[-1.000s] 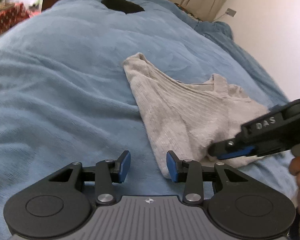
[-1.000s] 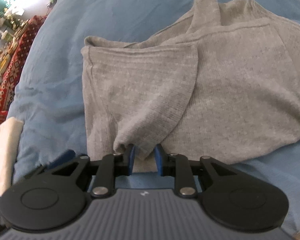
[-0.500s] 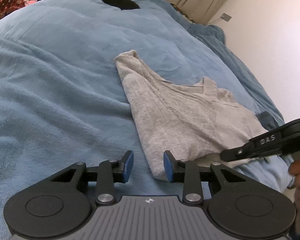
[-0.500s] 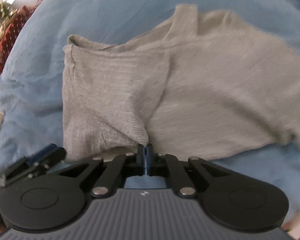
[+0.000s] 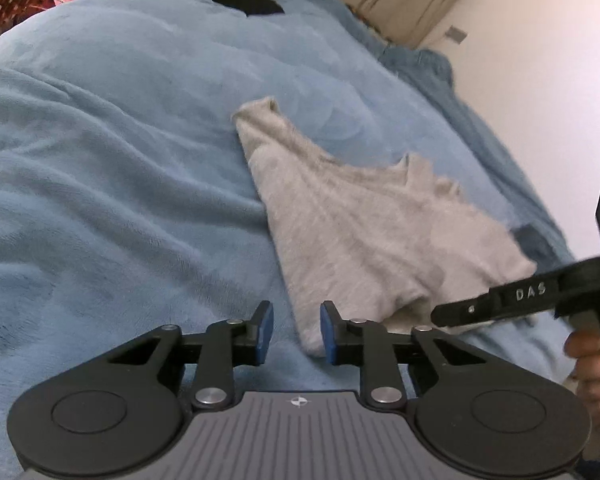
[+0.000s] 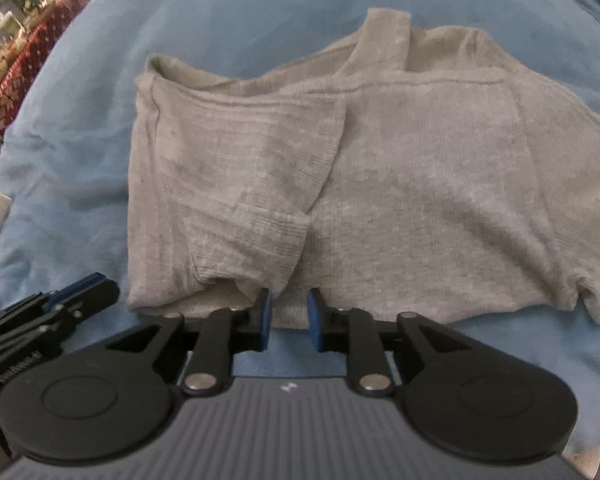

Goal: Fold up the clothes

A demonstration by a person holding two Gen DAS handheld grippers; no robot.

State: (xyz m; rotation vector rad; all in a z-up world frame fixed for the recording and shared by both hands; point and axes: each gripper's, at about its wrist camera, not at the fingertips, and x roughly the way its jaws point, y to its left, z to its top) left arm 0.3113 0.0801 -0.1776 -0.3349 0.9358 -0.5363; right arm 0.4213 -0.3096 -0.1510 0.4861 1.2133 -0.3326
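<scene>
Lying partly folded on a blue blanket (image 6: 80,168), the grey shirt (image 6: 420,184) has one side flap turned over its middle. Right gripper (image 6: 288,316) points steeply down at the near hem, jaws opening, pads apart with the hem edge just at their tips, not pinched. Left gripper (image 5: 294,332) hovers at the shirt's near corner, jaws apart, the cloth corner against one pad, nothing clamped. A hand (image 5: 592,372) holds the right tool's grip at the frame edge.
</scene>
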